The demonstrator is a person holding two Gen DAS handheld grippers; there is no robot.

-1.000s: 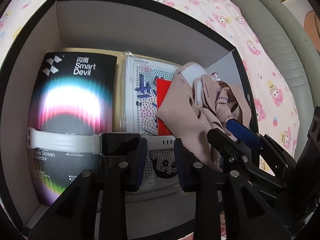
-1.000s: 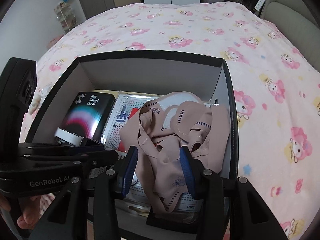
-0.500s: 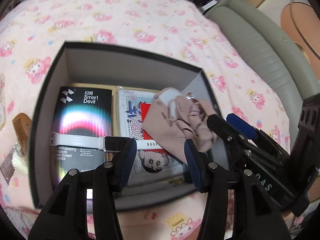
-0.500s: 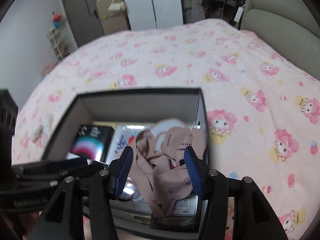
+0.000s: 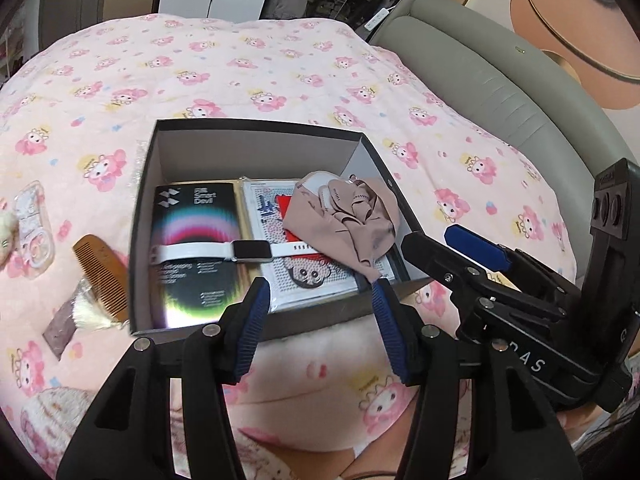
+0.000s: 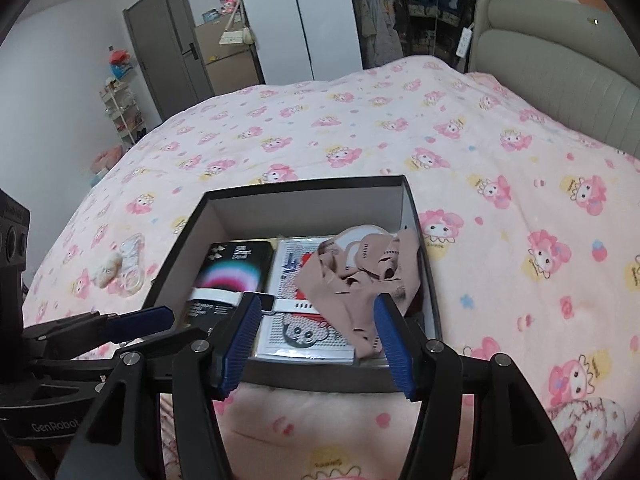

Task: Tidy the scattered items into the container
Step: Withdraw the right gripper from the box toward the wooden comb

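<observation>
Black cardboard forms the open box (image 5: pixel 256 126) that sits on the pink cartoon-print blanket (image 5: pixel 280 60) in the left wrist view. Inside lie a black Smart Devil screen-protector pack (image 5: pixel 196 248), a white-strapped smartwatch (image 5: pixel 252 250) across it, a bead-art kit (image 5: pixel 304 280), and crumpled beige fabric (image 5: pixel 352 220) at the right end. The left gripper (image 5: pixel 320 320) hangs over the box's near edge with jaws spread, holding nothing. Left of the box a brown comb (image 5: pixel 104 276), a small brush (image 5: pixel 86 312) and a clear phone case (image 5: pixel 34 228) lie on the blanket.

From the right wrist view, the right gripper (image 6: pixel 316 340) likewise stands with jaws wide apart and empty above the near wall, the fabric (image 6: pixel 360 276) just beyond its right finger. The left gripper's blue pad (image 6: pixel 140 320) shows at the left side.
</observation>
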